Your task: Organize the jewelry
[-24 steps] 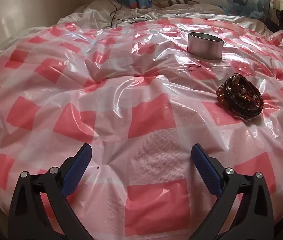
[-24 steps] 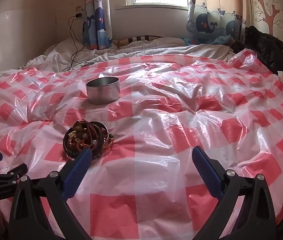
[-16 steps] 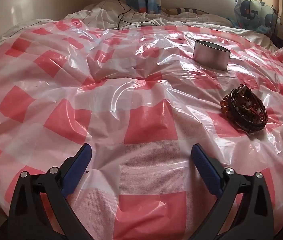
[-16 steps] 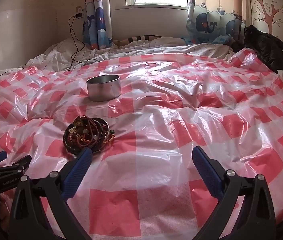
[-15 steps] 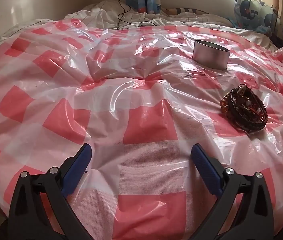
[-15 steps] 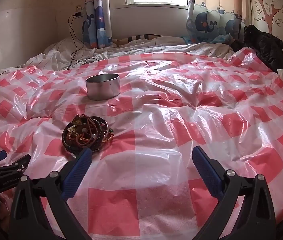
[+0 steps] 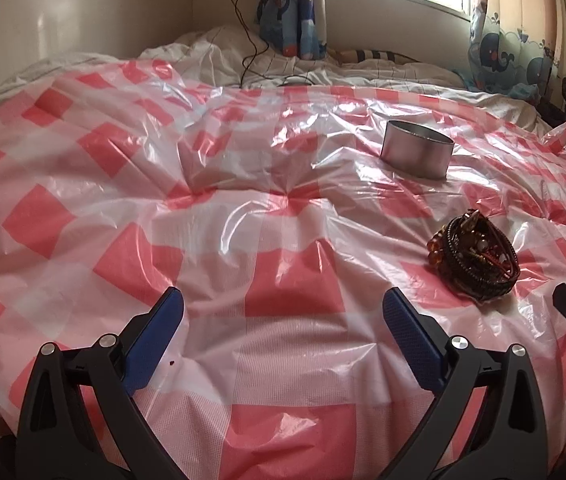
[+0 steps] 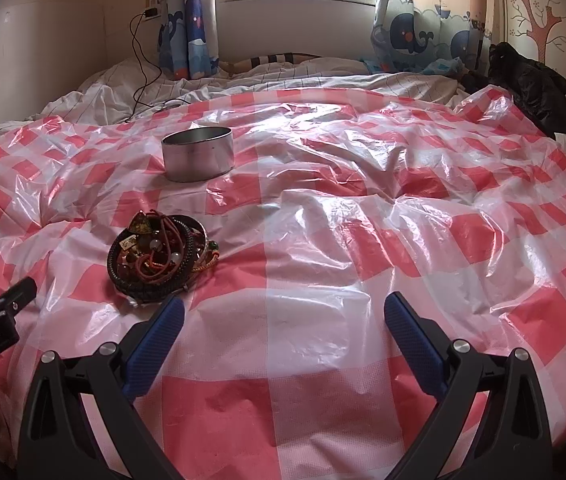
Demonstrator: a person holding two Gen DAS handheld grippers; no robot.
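A tangled pile of dark bracelets and beaded strings (image 7: 475,260) (image 8: 159,258) lies on a red-and-white checked plastic sheet (image 7: 283,208) (image 8: 363,240) spread over a bed. Behind it stands a round, open metal tin (image 7: 417,154) (image 8: 198,154), apart from the pile. My left gripper (image 7: 282,320) hovers open over bare sheet, well left of the pile, nothing between its blue pads. My right gripper (image 8: 283,322) is open too, with its left finger just below and right of the pile. Each view catches the other gripper at its edge.
White bedding (image 8: 243,84) is bunched at the far end under a window with whale-print curtains (image 8: 423,36). A black charger cable (image 8: 141,68) trails from a wall socket onto the bed. A dark garment (image 8: 531,84) lies at the far right.
Both views have tilted up a little, so the pile and tin sit lower in frame and more of the window wall shows. Both grippers stay open and nothing on the sheet has moved.
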